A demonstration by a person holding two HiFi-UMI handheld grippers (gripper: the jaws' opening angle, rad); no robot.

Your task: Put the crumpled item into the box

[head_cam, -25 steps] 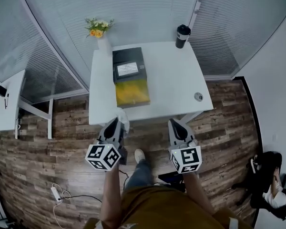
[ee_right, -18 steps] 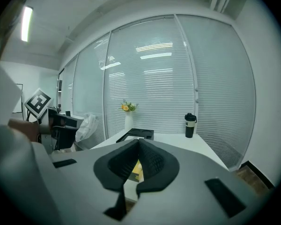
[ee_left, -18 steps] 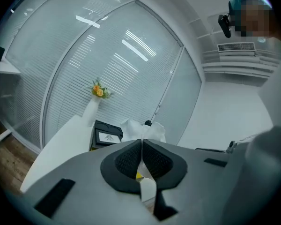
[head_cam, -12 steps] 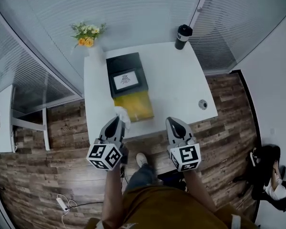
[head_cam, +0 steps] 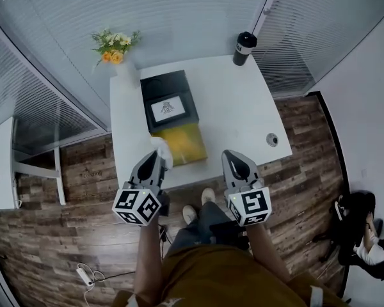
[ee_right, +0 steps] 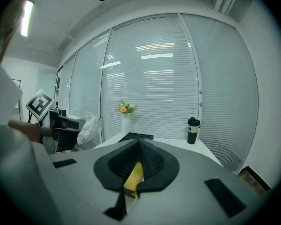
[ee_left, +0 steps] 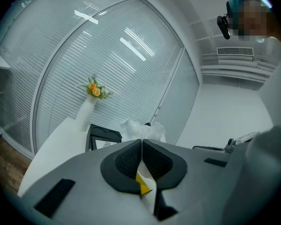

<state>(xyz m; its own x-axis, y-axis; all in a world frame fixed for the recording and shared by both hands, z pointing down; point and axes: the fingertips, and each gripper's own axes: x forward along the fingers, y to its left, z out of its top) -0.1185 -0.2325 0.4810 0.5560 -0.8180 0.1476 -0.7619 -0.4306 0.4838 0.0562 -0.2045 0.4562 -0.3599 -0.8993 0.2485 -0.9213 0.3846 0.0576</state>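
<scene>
Left gripper view shows the left gripper [ee_left: 141, 143] with its jaws pressed onto a crumpled white item [ee_left: 144, 130], which bunches out just past their tips. Beyond the jaws and a little to their left lies the box [ee_left: 104, 137], black, on a white table [ee_left: 61, 142], with a vase of flowers [ee_left: 88, 110] further off on that same side.

In the right gripper view the right gripper [ee_right: 139, 143] has its jaws closed flat against each other with nothing between them. Straight ahead of them sits the box [ee_right: 136, 136], the vase of flowers [ee_right: 126, 116] stands behind it, and a black cup [ee_right: 192, 130] is ahead to the jaws' right. Off to the jaws' left, the crumpled white item [ee_right: 89, 128] is visible.

From the head view, both grippers are held side by side at the near edge of the table [head_cam: 243, 117]. The crumpled white item [head_cam: 161, 149] sticks out of the left gripper [head_cam: 155, 160], just beside the yellow near part of the box [head_cam: 184, 142]. The right gripper [head_cam: 234, 160] points at the bare tabletop to the right of the box. The black cup [head_cam: 244, 48] stands at the far corner, well ahead of those jaws.
</scene>
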